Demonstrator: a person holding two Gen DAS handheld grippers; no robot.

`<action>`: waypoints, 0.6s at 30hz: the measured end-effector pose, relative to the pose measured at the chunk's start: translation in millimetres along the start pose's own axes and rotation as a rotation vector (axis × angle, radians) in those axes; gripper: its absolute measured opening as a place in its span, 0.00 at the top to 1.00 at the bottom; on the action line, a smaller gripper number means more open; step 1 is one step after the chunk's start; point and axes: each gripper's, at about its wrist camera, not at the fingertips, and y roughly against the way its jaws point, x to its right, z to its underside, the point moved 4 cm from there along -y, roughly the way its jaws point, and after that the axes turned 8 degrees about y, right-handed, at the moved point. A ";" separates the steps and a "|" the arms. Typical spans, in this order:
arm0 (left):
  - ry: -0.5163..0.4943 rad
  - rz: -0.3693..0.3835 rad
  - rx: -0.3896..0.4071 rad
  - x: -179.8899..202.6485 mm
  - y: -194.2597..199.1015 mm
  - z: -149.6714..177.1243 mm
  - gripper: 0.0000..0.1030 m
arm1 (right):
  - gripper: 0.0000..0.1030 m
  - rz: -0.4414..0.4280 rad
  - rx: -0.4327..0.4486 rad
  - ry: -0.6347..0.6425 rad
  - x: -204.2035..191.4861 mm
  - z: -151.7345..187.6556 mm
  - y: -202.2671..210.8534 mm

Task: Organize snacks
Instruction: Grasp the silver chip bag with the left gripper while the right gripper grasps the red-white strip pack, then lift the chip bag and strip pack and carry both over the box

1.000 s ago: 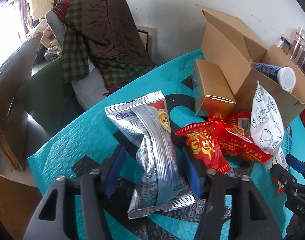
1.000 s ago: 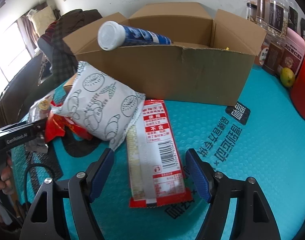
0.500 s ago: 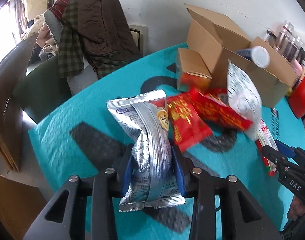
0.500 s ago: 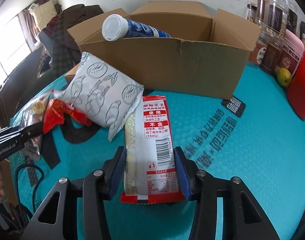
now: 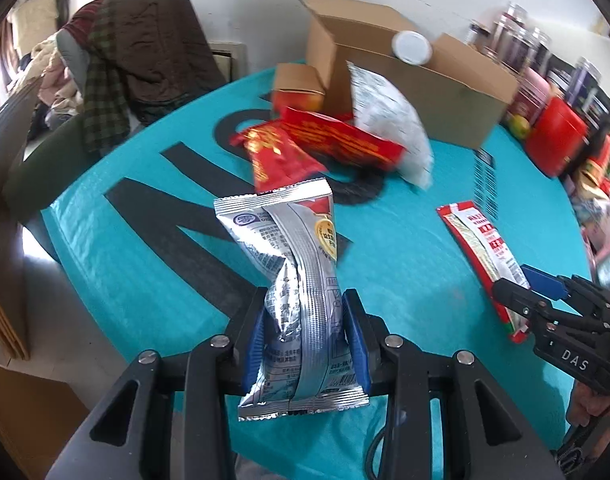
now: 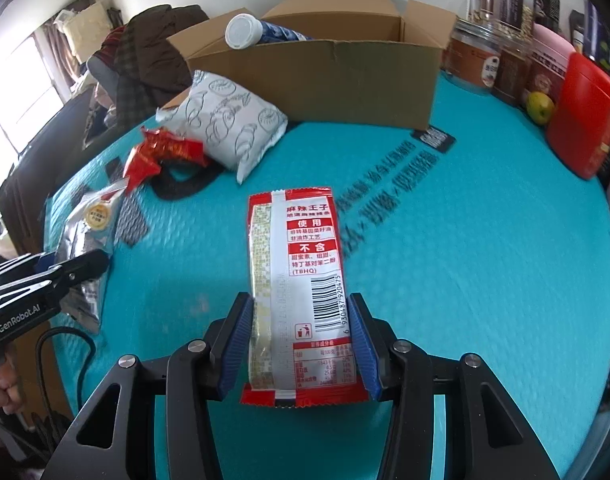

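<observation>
My left gripper (image 5: 303, 336) is shut on a silver snack packet (image 5: 297, 280) and holds it above the teal table mat (image 5: 145, 240). My right gripper (image 6: 301, 344) is shut on a red and white snack packet (image 6: 297, 272), held off the mat; it also shows in the left wrist view (image 5: 485, 256). The silver packet also shows in the right wrist view (image 6: 89, 232). Red snack packets (image 5: 317, 144) and a white bread packet (image 5: 389, 124) lie in front of an open cardboard box (image 6: 325, 72). A blue tube with a white cap (image 6: 257, 34) sticks out of the box.
A small orange box (image 5: 297, 88) stands left of the cardboard box. Jars (image 6: 505, 40), a red tin (image 6: 585, 120) and a green fruit (image 6: 540, 107) line the right side. A chair draped with clothes (image 5: 137, 56) stands beyond the table's left edge.
Both grippers closed on their packets, then pulled back and lifted them away from the pile and the box.
</observation>
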 end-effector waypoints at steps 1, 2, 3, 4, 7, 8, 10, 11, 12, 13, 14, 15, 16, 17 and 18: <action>-0.008 0.010 -0.006 3.8 1.3 2.9 0.65 | 0.54 0.001 -0.004 -0.001 0.4 2.2 2.0; -0.015 0.017 -0.012 6.7 2.5 4.8 0.65 | 0.54 0.001 -0.007 -0.002 -0.2 5.5 3.6; -0.021 0.024 -0.016 9.0 3.6 7.0 0.65 | 0.54 0.001 -0.009 -0.003 0.8 9.5 6.3; -0.026 0.029 -0.020 10.3 3.5 9.7 0.65 | 0.54 -0.001 -0.010 -0.003 0.3 11.8 7.8; -0.037 0.022 -0.032 14.5 0.8 12.0 0.65 | 0.52 -0.006 -0.011 0.005 -5.0 18.0 10.9; -0.025 0.018 -0.040 13.7 -2.4 11.3 0.65 | 0.51 -0.004 -0.010 0.009 -7.6 18.7 11.9; -0.009 0.020 -0.047 13.8 -5.0 10.3 0.64 | 0.50 -0.001 -0.006 0.014 -8.1 17.7 10.5; -0.011 0.015 -0.049 14.4 -6.1 9.9 0.64 | 0.48 -0.003 -0.005 0.018 -8.9 16.6 9.5; -0.018 0.007 -0.051 15.7 -7.5 8.8 0.64 | 0.45 -0.007 -0.007 0.022 -8.8 15.8 8.1; -0.029 -0.007 -0.049 17.7 -8.9 7.3 0.64 | 0.44 -0.008 -0.006 0.027 -9.2 13.3 6.0; -0.035 -0.015 -0.048 18.6 -10.4 7.0 0.64 | 0.39 -0.010 -0.005 0.030 -10.1 12.3 5.1; -0.043 -0.024 -0.044 20.7 -12.3 6.0 0.64 | 0.34 -0.011 -0.005 0.034 -10.9 10.5 3.2; -0.051 -0.035 -0.040 22.2 -13.7 5.1 0.64 | 0.33 -0.008 -0.006 0.041 -12.0 8.1 0.6; -0.060 -0.044 -0.034 22.9 -14.7 4.5 0.64 | 0.31 -0.002 -0.004 0.048 -13.1 6.8 -0.9; -0.068 -0.053 -0.031 23.5 -15.7 3.4 0.64 | 0.30 0.007 -0.004 0.056 -14.3 5.5 -2.6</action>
